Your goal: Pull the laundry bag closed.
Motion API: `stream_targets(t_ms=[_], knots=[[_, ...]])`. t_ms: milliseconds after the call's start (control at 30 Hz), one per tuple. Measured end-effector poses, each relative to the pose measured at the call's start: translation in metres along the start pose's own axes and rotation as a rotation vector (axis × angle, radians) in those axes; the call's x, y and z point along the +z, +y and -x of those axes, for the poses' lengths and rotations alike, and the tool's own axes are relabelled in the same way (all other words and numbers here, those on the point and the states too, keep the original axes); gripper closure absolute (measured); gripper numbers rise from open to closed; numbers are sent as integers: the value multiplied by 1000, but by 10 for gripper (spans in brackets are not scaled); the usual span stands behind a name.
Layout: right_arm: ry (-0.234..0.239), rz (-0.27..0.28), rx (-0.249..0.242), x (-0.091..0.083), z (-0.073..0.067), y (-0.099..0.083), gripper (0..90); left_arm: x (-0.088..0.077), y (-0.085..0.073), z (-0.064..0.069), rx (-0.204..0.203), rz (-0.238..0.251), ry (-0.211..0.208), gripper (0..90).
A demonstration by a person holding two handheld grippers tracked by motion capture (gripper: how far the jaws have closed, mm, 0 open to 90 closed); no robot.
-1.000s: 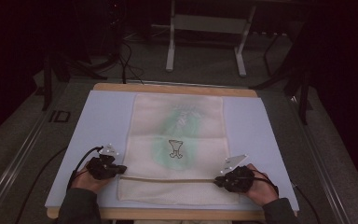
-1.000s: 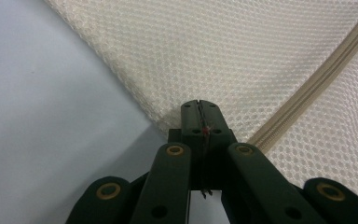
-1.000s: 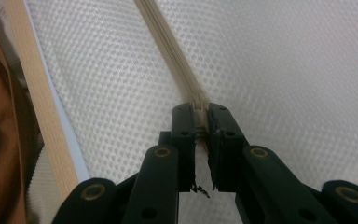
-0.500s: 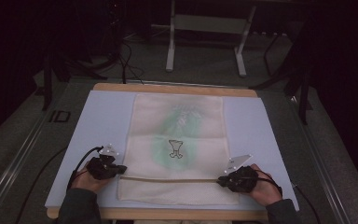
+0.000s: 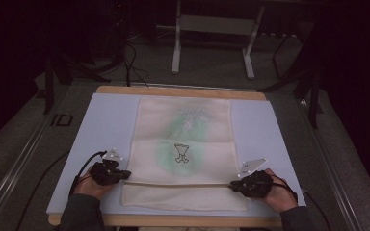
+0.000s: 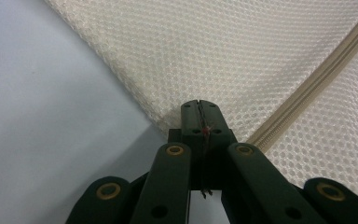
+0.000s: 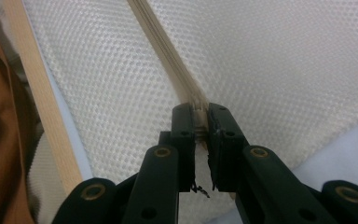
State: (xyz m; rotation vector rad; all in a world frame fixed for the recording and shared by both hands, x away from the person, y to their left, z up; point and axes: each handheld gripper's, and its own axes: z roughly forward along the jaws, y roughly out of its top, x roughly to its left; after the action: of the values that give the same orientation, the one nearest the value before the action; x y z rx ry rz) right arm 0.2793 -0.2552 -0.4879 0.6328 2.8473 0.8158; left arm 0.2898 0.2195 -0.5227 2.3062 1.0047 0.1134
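Mesh bag [image 5: 183, 154] lies flat mid-surface [image 5: 106, 120], zip [image 5: 178, 184] running across its near end. Left gripper [image 6: 199, 108] has jaws pressed together on the bag's edge beside the zip; right gripper [image 7: 199, 112] has jaws nearly closed, pinching the zip's end. Best to keep the zip taut and level. High view adds the green print [image 5: 183, 144]; gripper views reveal the grips.

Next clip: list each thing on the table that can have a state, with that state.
Mesh bag: lying flat on the mat, near part folded over.
Zipper: stretched straight between both grippers.
Left hand-held gripper: shut on the mesh bag's edge by the zipper end.
Right hand-held gripper: shut on the zipper.
Mat: flat under the bag.
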Motion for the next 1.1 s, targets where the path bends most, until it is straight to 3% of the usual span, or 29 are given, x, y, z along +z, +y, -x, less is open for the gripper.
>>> stream_targets(t_ms=[833, 1000, 1100], knots=[[0, 3, 51, -10, 12, -23, 822, 0, 0, 0, 3, -1, 0, 900], [22, 54, 75, -8, 13, -26, 805, 0, 0, 0, 0, -4, 1, 900], [13, 82, 101, -9, 16, -28, 735, 0, 0, 0, -11, 4, -4, 899]])
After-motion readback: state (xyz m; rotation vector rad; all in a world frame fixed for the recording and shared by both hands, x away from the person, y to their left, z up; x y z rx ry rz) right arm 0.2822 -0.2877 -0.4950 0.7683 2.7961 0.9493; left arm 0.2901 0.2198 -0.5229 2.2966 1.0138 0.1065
